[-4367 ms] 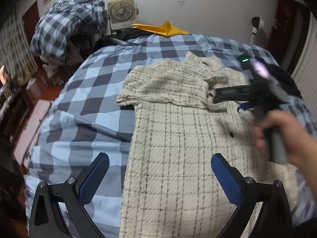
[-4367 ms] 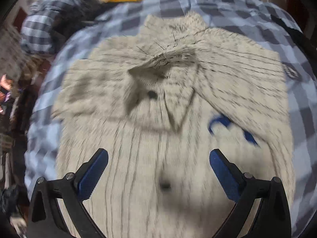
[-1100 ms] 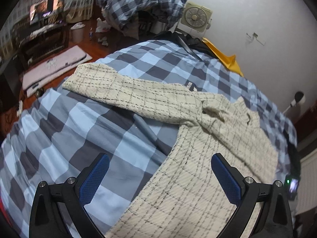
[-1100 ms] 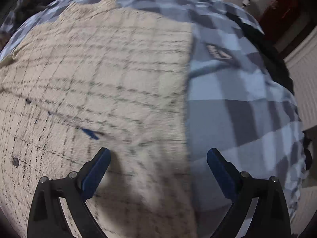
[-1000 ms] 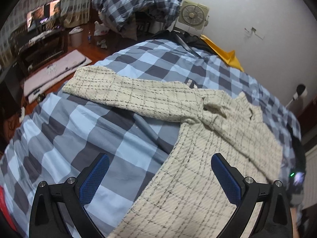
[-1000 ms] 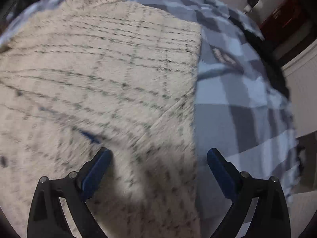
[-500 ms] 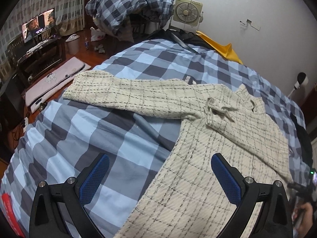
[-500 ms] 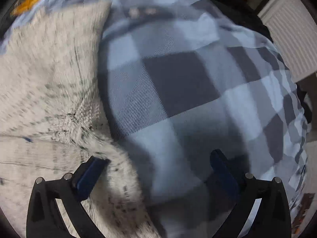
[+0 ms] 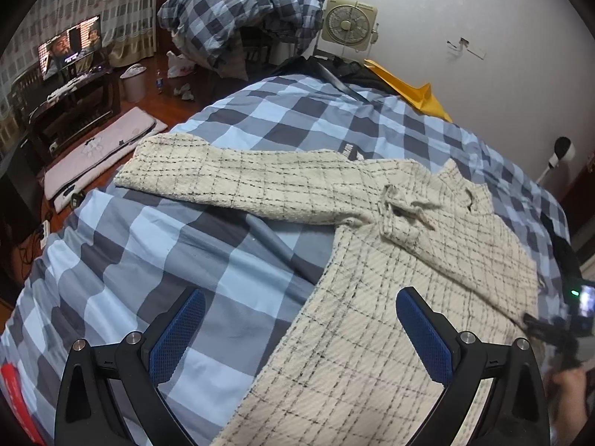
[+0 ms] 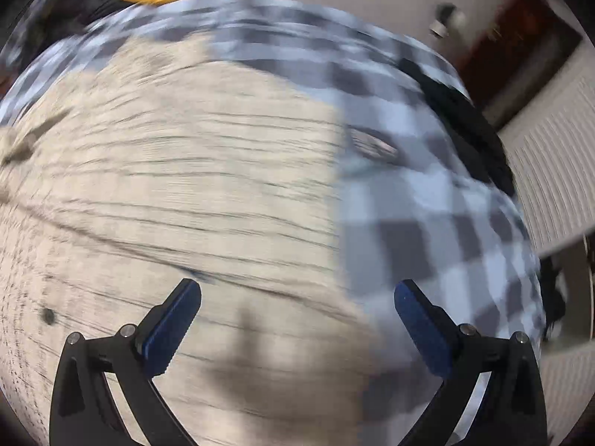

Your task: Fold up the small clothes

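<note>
Now that the right hand-held gripper [image 10: 297,319] has swung back over the cream black-checked knitted cardigan [image 9: 390,297] spread on the blue-checked bed [image 9: 186,245], both it and the left hand-held gripper [image 9: 297,330] gape empty, so folding has yet to begin.

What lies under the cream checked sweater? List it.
The cream checked sweater lies on a blue checked bedcover, visible around it. Anything between them is covered and cannot be seen.
</note>
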### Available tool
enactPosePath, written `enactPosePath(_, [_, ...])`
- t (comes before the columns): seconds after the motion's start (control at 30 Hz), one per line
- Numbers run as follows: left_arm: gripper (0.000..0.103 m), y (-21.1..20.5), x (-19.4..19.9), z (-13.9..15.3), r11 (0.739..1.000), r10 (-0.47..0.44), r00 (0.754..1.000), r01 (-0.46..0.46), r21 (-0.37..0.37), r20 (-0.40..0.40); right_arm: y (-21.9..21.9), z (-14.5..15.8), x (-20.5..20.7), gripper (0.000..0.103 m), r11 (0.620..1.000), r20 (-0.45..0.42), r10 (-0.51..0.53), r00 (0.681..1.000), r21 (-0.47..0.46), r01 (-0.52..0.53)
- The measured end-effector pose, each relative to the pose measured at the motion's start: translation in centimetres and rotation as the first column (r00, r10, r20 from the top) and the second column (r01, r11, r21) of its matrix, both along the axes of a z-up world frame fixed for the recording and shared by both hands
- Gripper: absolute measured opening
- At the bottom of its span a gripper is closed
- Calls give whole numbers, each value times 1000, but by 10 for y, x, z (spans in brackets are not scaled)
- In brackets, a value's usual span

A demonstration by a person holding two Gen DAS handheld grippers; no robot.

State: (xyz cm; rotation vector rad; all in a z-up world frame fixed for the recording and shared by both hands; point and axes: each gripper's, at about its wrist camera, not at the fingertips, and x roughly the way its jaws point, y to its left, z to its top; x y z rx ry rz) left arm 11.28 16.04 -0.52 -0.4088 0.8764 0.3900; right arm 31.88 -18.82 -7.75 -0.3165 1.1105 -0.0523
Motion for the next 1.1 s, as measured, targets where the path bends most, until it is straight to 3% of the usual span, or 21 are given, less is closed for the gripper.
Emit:
enactPosePath(0.13, [103,2,2,-4,1000,3,1000,-3,-14,-10,91,-13,-2,101,971,24,240,970,-2,-240])
enactPosePath(0.2, [103,2,3,-5,1000,-3,1000,3,-22,-15,158,-22,-8,101,926,15,376,926,-32,-376])
enactPosePath(0.3, [103,2,3,-6,1000,-5,1000,5,-27,-18,210,-32,-4,101,883,11,468,884,-33,-468])
enactPosePath(0.37, [103,5,2,-6,999,-2,1000,1,-44,-13,223,-45,9,99,891,-2,453,892,-33,-453])
enactPosePath(0.43, [103,7,2,-6,998,2,1000,-3,-65,-9,222,-65,19,68,904,-77,423,903,-25,-426])
enactPosePath(0.47, [103,9,2,-7,997,5,1000,-5,-73,-7,217,-72,27,54,909,-112,417,902,59,-413])
enactPosePath(0.53, [103,10,3,-8,996,6,1000,-6,-92,-6,201,-61,36,14,925,-76,355,932,174,-338])
enactPosePath(0.57, [103,10,3,-8,995,5,1000,-6,-102,-6,192,-54,44,7,920,-87,321,943,265,-288])
enactPosePath(0.63, [103,10,4,-10,993,1,1000,-2,-115,-7,176,-39,53,7,886,-83,269,960,411,-213])
enactPosePath(0.67, [103,8,4,-10,993,-2,1000,1,-114,-9,163,-29,57,7,842,-76,243,967,512,-171])
enactPosePath(0.73, [103,5,5,-11,995,-10,1000,8,-101,-18,147,-26,62,9,785,-93,214,973,609,-114])
enactPosePath(0.77, [103,4,5,-11,996,-11,1000,9,-94,-21,143,-31,64,15,770,-117,210,971,632,-90])
enactPosePath(0.8, [103,3,5,-11,996,-13,1000,11,-87,-23,139,-42,66,28,770,-159,218,963,635,-70])
enactPosePath(0.87, [103,2,4,-11,997,-15,1000,13,-77,-26,137,-73,58,48,800,-306,254,918,600,-21])
enactPosePath(0.93, [103,3,4,-11,998,-15,999,12,-68,-32,125,-67,43,48,769,-273,276,922,638,-41])
enactPosePath(1.0, [103,4,4,-11,997,-10,999,8,-71,-31,101,-51,30,62,735,-253,271,929,678,-30])
enactPosePath(1.07, [103,3,4,-12,997,-9,1000,7,-79,-30,73,-34,27,70,641,-179,299,937,766,-59])
enactPosePath(1.1, [103,2,6,-13,997,-12,999,10,-80,-31,58,-23,26,81,620,-118,294,949,779,-95])
